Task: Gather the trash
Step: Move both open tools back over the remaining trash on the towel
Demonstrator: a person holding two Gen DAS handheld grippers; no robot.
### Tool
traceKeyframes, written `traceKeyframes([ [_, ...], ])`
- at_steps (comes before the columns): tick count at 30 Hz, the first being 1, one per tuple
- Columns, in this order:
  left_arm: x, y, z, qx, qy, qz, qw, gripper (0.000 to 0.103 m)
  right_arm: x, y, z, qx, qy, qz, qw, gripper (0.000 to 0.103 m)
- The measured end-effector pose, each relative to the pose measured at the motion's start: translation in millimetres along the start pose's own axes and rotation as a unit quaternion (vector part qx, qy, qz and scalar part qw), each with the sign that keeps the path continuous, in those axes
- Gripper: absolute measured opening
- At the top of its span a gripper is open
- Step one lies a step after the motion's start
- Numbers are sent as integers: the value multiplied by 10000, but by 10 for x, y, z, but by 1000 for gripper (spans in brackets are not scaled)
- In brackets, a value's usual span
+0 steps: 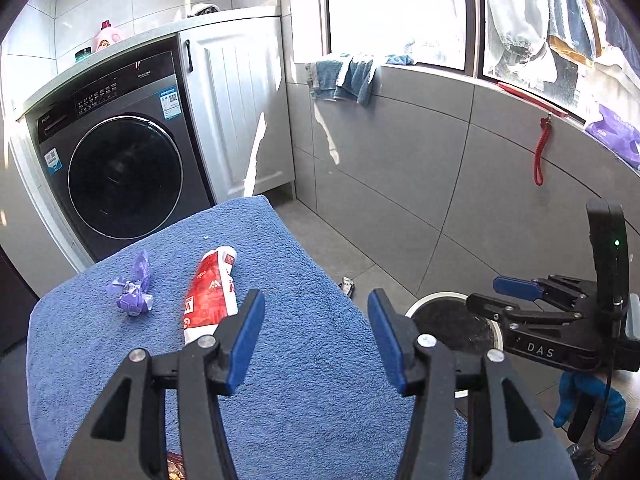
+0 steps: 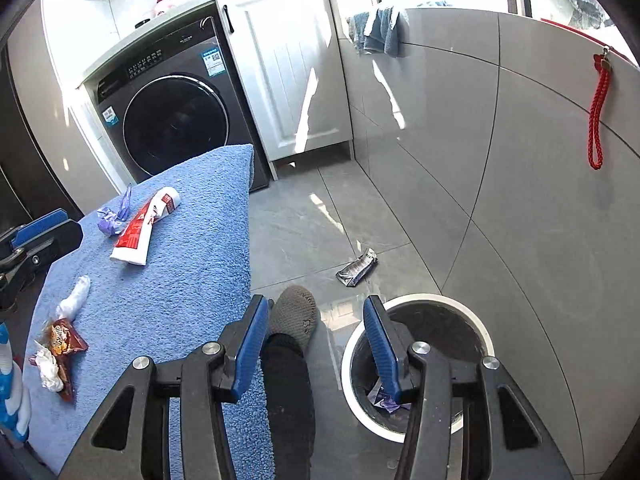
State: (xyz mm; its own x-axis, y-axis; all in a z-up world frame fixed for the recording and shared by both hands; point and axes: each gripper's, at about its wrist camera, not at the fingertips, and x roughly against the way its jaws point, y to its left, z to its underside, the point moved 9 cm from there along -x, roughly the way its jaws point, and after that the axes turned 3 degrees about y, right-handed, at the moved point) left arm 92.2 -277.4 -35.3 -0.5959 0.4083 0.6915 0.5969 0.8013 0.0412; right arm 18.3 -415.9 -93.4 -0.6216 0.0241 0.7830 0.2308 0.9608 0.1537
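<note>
A red and white tube (image 1: 211,292) and a crumpled purple wrapper (image 1: 134,290) lie on a blue towel-covered table (image 1: 304,264). My left gripper (image 1: 316,332) is open and empty just above the towel, to the right of the tube. My right gripper (image 2: 316,340) is open and empty, over the gap between the table and a white-rimmed bin (image 2: 416,364); it also shows in the left wrist view (image 1: 508,292). The bin holds a purple wrapper (image 2: 384,398). The right wrist view also shows the tube (image 2: 144,226), a white scrap (image 2: 74,298) and a brown snack wrapper (image 2: 60,350).
A silver wrapper (image 2: 357,268) lies on the grey floor tiles. A person's slippered foot (image 2: 294,316) stands between table and bin. A washing machine (image 1: 116,152) and white cabinet (image 1: 240,108) stand behind the table. A grey tiled wall (image 1: 440,152) runs at the right.
</note>
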Motion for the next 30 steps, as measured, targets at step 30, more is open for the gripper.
traceKeyframes([
  [30,993,2541,1603,1329,240,-916,9866,52,-124,2407,219,1400,346,-1371,9800,50],
])
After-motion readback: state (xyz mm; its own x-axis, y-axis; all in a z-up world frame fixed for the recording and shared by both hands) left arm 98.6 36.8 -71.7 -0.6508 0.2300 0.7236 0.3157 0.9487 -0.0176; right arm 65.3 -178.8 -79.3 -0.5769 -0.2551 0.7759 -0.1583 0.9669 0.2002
